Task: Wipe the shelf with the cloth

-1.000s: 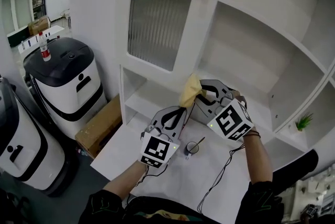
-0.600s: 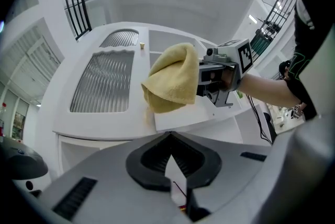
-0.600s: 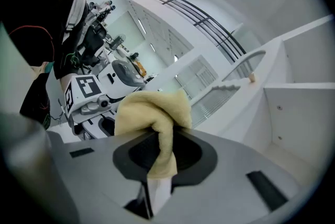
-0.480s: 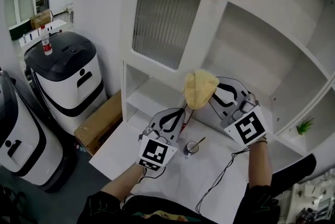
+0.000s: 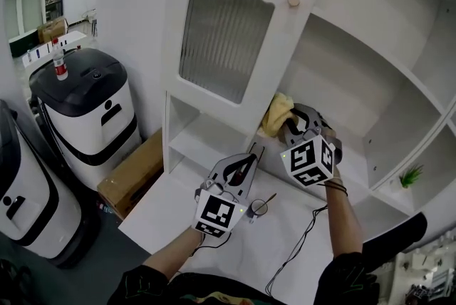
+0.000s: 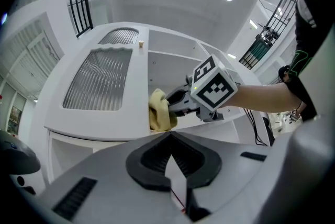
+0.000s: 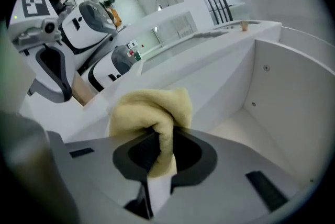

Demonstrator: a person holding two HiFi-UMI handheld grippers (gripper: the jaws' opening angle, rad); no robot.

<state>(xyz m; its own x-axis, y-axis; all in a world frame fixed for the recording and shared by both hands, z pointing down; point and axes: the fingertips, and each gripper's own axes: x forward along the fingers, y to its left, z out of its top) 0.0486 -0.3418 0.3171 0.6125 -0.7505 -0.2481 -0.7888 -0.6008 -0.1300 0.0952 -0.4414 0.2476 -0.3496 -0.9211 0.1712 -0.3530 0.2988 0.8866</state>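
Note:
A crumpled yellow cloth (image 5: pixel 278 112) is pinched in my right gripper (image 5: pixel 288 127), which is shut on it. The cloth is pressed at the left end of the white shelf (image 5: pixel 345 132), beside the cabinet door's edge. The right gripper view has the cloth (image 7: pixel 149 110) bulging out of the gripper (image 7: pixel 159 149), with the shelf floor (image 7: pixel 246 123) and side wall beyond. My left gripper (image 5: pixel 248 156) hangs lower, over the white table, shut and holding nothing. From the left gripper view (image 6: pixel 170 139) the cloth (image 6: pixel 161 111) is up ahead against the shelf.
A ribbed-glass cabinet door (image 5: pixel 221 40) with a knob (image 5: pixel 293 1) stands just left of the cloth. A small ring-shaped object (image 5: pixel 260 207) lies on the white table (image 5: pixel 206 243). Black-and-white machines (image 5: pixel 85 111) and a cardboard box (image 5: pixel 132 172) stand at left. A small plant (image 5: pixel 407 175) sits at right.
The right gripper lifted the cloth above the shelf's front edge, then carried it back and down onto the shelf's left end. The left gripper has barely moved.

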